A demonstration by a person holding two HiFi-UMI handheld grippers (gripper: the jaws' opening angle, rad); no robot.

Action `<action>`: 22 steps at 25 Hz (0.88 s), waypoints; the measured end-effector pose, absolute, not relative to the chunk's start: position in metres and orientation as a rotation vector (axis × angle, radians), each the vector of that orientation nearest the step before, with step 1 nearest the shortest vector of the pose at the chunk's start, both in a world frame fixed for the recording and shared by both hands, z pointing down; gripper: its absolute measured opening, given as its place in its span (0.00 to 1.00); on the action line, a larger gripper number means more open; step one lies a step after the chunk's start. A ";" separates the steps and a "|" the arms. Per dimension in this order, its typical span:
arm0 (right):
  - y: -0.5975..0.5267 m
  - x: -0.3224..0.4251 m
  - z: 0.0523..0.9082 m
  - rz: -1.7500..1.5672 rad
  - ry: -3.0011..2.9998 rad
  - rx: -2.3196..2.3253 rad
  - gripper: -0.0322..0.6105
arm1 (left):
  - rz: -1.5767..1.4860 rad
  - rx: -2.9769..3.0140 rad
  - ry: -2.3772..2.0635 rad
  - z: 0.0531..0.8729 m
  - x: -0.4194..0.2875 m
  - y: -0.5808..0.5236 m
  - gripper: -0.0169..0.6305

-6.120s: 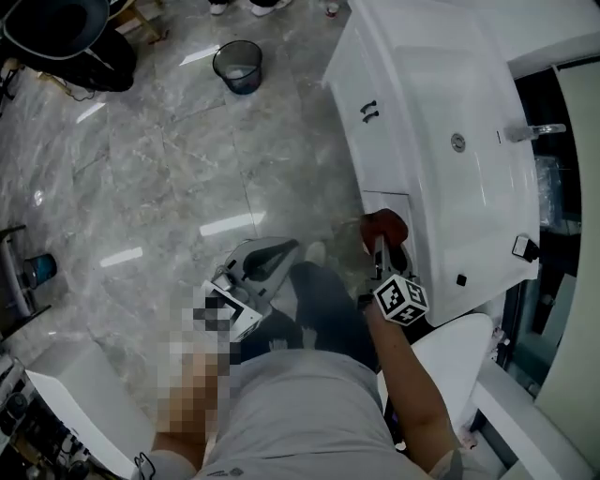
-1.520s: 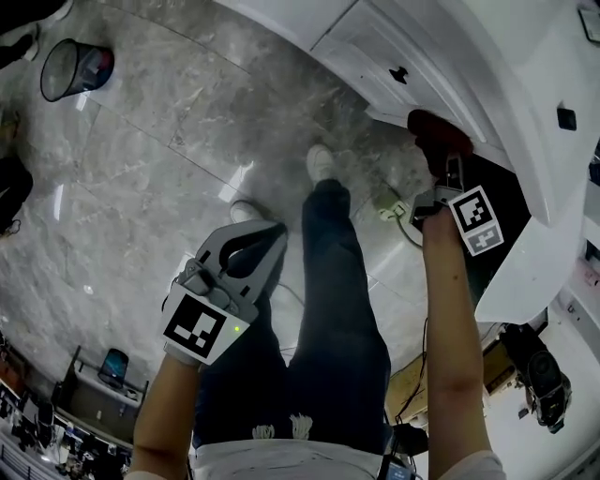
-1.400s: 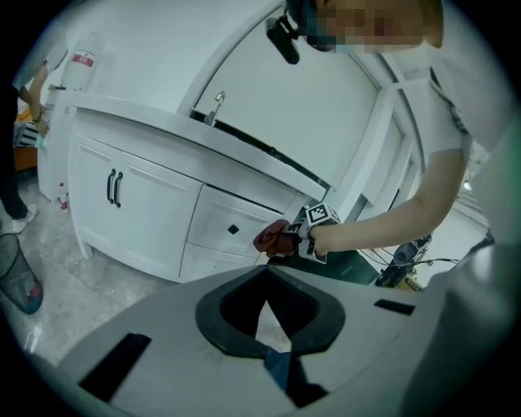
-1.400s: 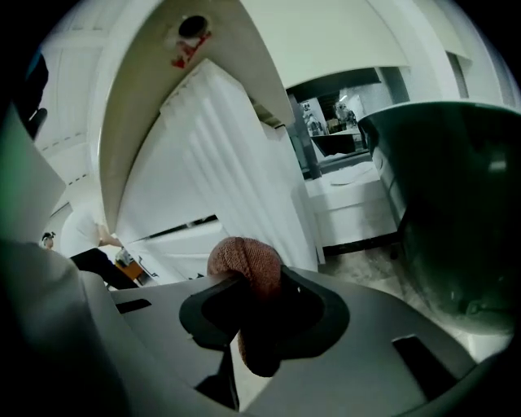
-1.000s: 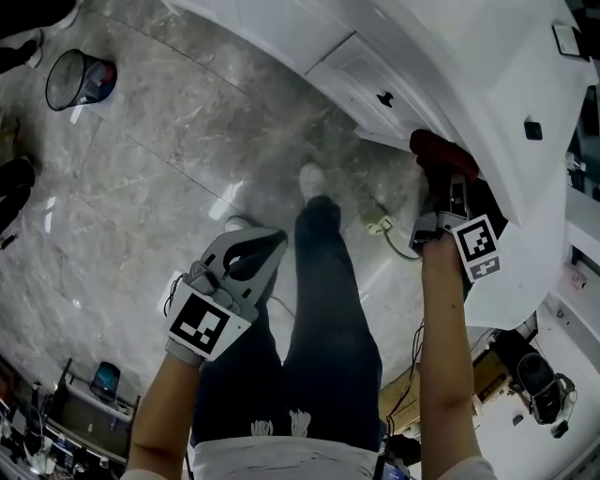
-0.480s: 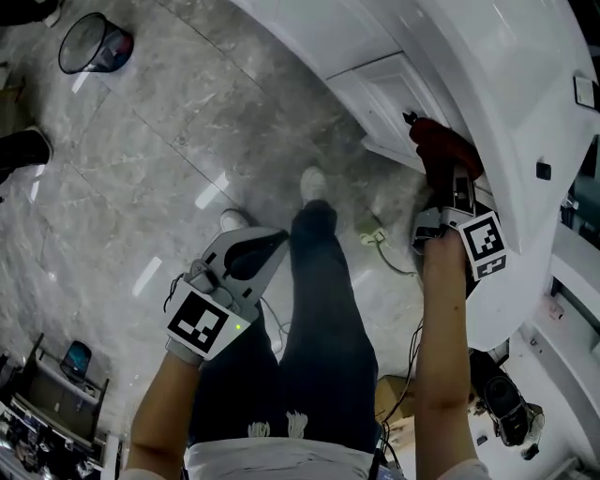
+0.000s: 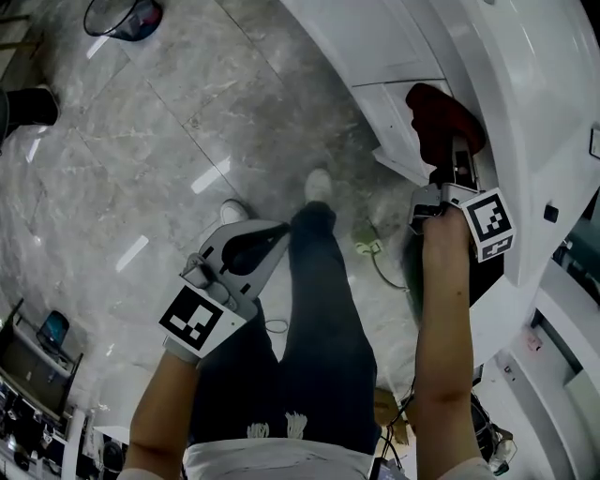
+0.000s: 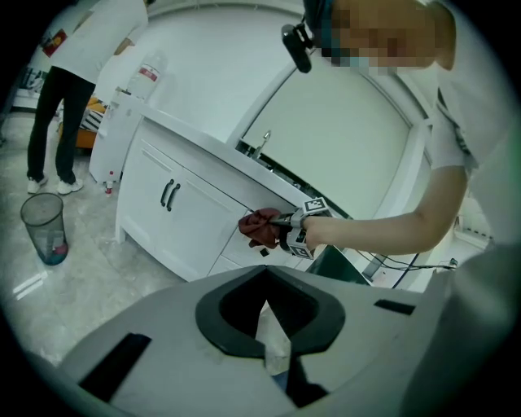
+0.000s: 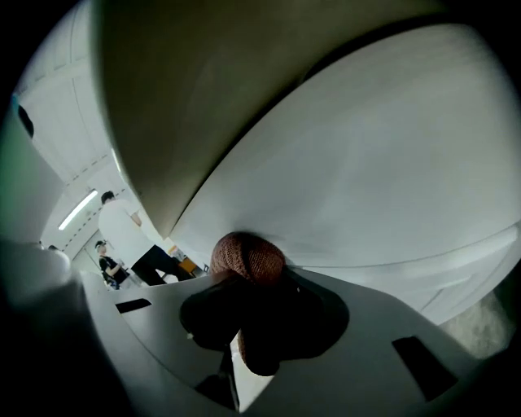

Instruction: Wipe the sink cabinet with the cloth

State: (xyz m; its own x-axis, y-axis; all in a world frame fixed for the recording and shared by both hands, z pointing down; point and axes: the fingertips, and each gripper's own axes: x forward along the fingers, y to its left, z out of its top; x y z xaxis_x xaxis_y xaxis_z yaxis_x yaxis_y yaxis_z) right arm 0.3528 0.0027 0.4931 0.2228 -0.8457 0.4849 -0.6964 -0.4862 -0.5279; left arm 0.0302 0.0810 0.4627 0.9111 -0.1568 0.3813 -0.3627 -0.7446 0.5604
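Well, I find no writing I can read: the cubes carry only black-and-white square markers, and the red label on the bottle (image 8: 147, 72) at the upper left of the left gripper view is too small.

The floor (image 7: 178, 122) is glossy grey marble tile with streaks of reflected light. The white sink cabinet (image 7: 375, 37) fills the upper right of the head view, and a waste bin (image 7: 127, 17) stands at the top left.

My right gripper (image 7: 456, 157) is clamped on the dark red cloth (image 7: 439, 114), which is pressed against the cabinet's white front at the upper right. My left gripper (image 7: 264, 240) hangs at centre left over the floor, its jaws together with nothing between them.

Only the left gripper view shows the cabinet door's two dark handles (image 8: 168, 195), the tap (image 8: 262, 143) and another person (image 8: 73, 73) standing at the upper left. Only the right gripper view shows the cloth's knitted weave bunched against the white panel.
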 end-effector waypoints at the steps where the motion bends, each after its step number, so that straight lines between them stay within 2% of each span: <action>1: -0.004 0.349 0.494 -1.117 1.489 -2.283 0.19 | 0.415 2.410 -0.378 0.463 0.028 0.081 0.04; 9: -0.035 0.333 0.494 -1.115 1.541 -2.197 0.19 | 0.397 2.368 -0.460 0.468 0.020 0.076 0.04; 16: -0.018 0.301 0.534 -1.315 1.453 -2.123 0.19 | 0.408 2.338 -0.518 0.476 0.014 0.073 0.04; 22: -0.028 0.325 0.560 -1.293 1.381 -2.132 0.19 | 0.422 2.307 -0.558 0.485 0.015 0.071 0.04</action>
